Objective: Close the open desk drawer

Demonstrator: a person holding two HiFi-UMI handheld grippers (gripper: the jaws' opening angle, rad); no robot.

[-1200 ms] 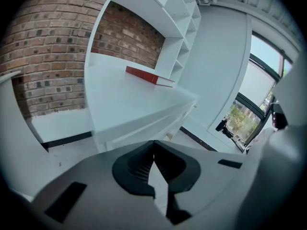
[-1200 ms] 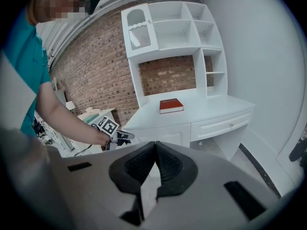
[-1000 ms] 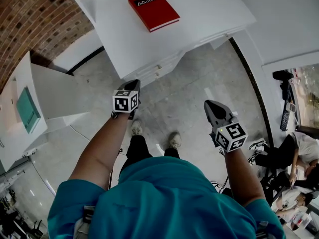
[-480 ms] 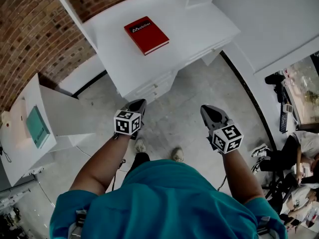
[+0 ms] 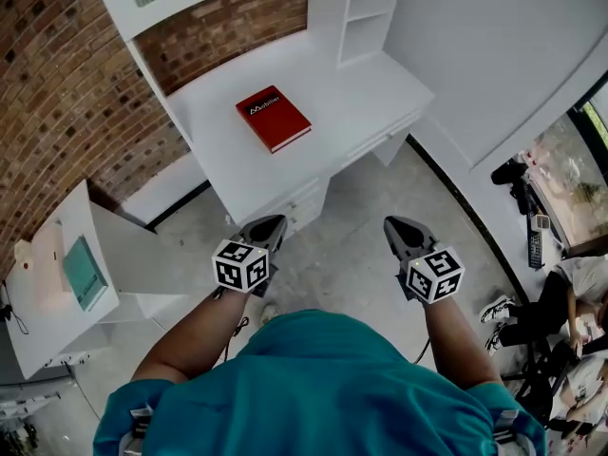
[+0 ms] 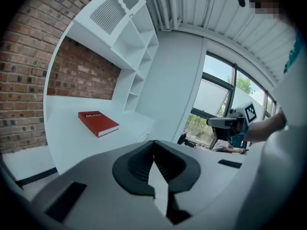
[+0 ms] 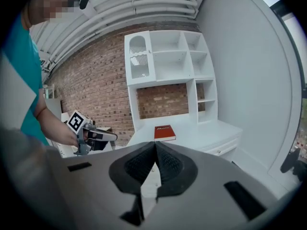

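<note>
A white desk (image 5: 337, 84) stands ahead against the brick wall, with a red book (image 5: 273, 119) lying on its top. A stack of drawers (image 5: 302, 205) sits under the desk's front edge. In the right gripper view a wide drawer with a knob (image 7: 219, 151) seems to stick out slightly from under the top. My left gripper (image 5: 275, 218) and right gripper (image 5: 389, 221) hang side by side in the air before the desk, touching nothing. Both are shut and hold nothing, the left gripper (image 6: 153, 142) and the right gripper (image 7: 155, 143) each with jaw tips meeting.
A white hutch with shelves (image 5: 366, 8) rises on the desk's right end. A second white desk (image 5: 57, 283) with a teal item (image 5: 84, 272) stands at the left. People sit at the far right (image 5: 575, 293). Grey floor (image 5: 342, 245) lies between me and the desk.
The view has tilted up: the desk and book sit lower in frame and more brick wall and hutch show. Both grippers stay shut, held level in front.
</note>
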